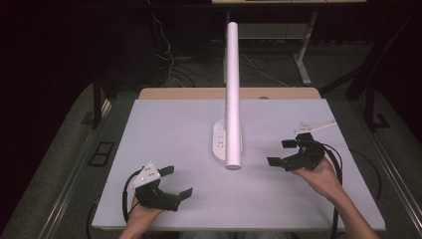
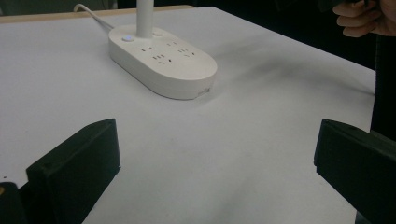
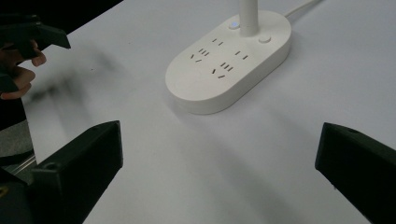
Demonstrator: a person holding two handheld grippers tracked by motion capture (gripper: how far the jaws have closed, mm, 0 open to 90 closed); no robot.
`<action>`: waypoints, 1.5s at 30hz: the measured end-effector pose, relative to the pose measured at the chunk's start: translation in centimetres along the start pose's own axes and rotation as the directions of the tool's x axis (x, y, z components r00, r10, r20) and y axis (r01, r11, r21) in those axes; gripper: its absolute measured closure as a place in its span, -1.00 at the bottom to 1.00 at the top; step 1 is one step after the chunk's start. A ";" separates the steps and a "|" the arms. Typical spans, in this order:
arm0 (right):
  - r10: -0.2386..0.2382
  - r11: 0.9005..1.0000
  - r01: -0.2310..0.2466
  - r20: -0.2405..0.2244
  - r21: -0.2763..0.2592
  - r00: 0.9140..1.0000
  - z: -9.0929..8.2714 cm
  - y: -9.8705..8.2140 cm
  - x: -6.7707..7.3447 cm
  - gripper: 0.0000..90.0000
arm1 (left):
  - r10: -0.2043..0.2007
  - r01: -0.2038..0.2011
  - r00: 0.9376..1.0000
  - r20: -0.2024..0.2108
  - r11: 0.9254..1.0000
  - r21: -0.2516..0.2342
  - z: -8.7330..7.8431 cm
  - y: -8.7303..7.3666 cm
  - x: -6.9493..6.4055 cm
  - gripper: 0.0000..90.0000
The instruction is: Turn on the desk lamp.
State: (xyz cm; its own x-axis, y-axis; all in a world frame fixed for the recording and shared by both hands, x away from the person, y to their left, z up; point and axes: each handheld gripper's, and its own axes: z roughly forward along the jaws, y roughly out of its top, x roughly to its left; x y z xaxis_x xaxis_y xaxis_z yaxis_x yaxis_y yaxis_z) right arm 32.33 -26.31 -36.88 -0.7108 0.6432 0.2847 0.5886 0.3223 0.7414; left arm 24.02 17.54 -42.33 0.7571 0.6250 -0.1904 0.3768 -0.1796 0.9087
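A white desk lamp stands in the middle of the white table [image 1: 164, 129]. Its oval base [image 1: 226, 142] carries several socket outlets and buttons, and its long white arm [image 1: 232, 89] reaches toward me over the base. My left gripper [image 1: 178, 181] rests at the near left, open and empty, pointing right toward the base [image 2: 163, 60]. At the right of the table my right gripper [image 1: 281, 153] is held open with nothing in it, pointing left at the base [image 3: 229, 60]. Both grippers are well apart from the lamp.
The lamp's white cord [image 2: 91, 14] runs off toward the table's far wooden edge [image 1: 229, 93]. Cables [image 1: 169, 55] and a desk leg [image 1: 301, 64] lie on the dark floor beyond. The other hand [image 2: 364, 18] shows past the table's right edge.
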 end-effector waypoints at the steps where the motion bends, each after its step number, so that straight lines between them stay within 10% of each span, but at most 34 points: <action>1: 0.000 1.000 0.000 -0.002 -0.001 1.000 0.1 0.1 -0.1 -0.99 | 0.001 -0.001 1.000 0.000 1.000 0.001 0.0 0.0 0.0 -1.00; 45: 0.011 1.000 -0.011 0.015 -0.002 1.000 4.8 7.5 -1.4 -0.99 | 0.006 -0.006 1.000 0.002 1.000 0.002 0.0 0.0 0.0 -1.00</action>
State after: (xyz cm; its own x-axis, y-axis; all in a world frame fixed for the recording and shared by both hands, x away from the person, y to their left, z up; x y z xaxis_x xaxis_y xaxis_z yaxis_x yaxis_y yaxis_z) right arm 39.58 -21.40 -34.62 -0.6983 0.6573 0.2834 0.5954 0.3136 0.7397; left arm 23.97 17.56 -42.30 0.7604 0.6221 -0.1863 0.3738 -0.1848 0.9089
